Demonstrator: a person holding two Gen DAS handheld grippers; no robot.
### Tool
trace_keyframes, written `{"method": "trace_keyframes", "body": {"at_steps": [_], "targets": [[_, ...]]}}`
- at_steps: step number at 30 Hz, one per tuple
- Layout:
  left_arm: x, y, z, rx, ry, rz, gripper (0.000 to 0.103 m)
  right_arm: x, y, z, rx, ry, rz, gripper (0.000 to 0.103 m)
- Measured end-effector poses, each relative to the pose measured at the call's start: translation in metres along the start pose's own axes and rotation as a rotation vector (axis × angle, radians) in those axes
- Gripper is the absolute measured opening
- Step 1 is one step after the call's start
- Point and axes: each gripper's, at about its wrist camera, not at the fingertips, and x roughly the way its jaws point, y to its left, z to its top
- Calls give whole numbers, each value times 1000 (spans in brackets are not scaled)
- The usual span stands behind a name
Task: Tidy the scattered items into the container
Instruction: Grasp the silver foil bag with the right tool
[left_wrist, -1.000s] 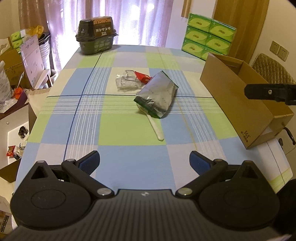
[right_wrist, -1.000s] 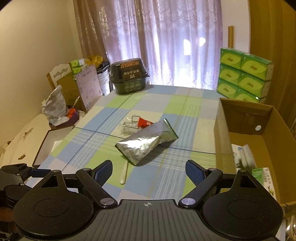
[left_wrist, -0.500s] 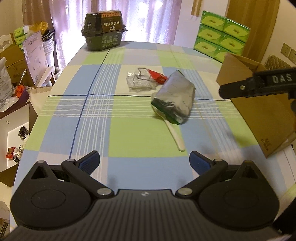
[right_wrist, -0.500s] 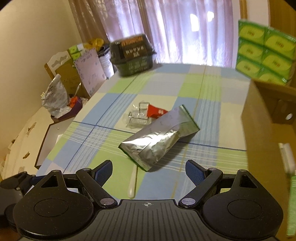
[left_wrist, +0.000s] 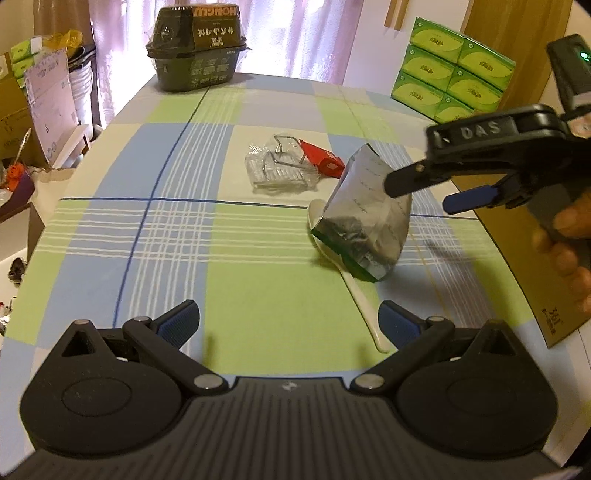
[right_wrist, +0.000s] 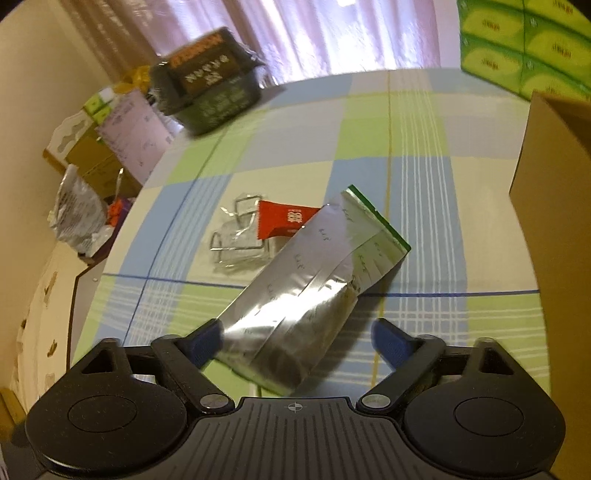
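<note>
The right claw, fingers spread apart, is hovering over a crumpled silver foil pouch lying on the checked table. The left claw is also gaping, empty.

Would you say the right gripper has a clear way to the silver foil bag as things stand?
Probably yes. The right gripper is open, with the silver foil bag lying straight ahead between its fingers, nothing on top of it. The left gripper hangs well clear.
</note>
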Motion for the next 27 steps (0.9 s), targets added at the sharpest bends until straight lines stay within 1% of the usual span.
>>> {"method": "trace_keyframes", "body": {"at_steps": [5, 7, 10, 14, 17, 20, 24, 26, 27], "targets": [[17, 5, 12, 11, 12, -19, 101, 16, 0, 8, 25, 9, 20, 103], [21, 8, 20, 29, 7, -12, 101, 21, 1, 10, 28, 14, 13, 103], [25, 17, 31, 38, 4, -3, 101, 30, -2, 16, 72, 24, 5, 103], [29, 29, 43, 28, 9, -18, 101, 42, -8, 24, 140, 42, -7, 103], [33, 37, 49, 10, 16, -27, 101, 52, -10, 29, 154, 64, -22, 103], [37, 43, 53, -6, 23, -20, 101, 62, -14, 31, 176, 92, -9, 103], [42, 46, 53, -17, 35, -18, 101, 68, -15, 27, 150, 114, -19, 103], [44, 46, 52, -19, 39, -17, 101, 65, -15, 24, 123, 109, -16, 103], [45, 46, 52, -21, 40, -16, 101, 62, -15, 23, 108, 105, -18, 96]]}}
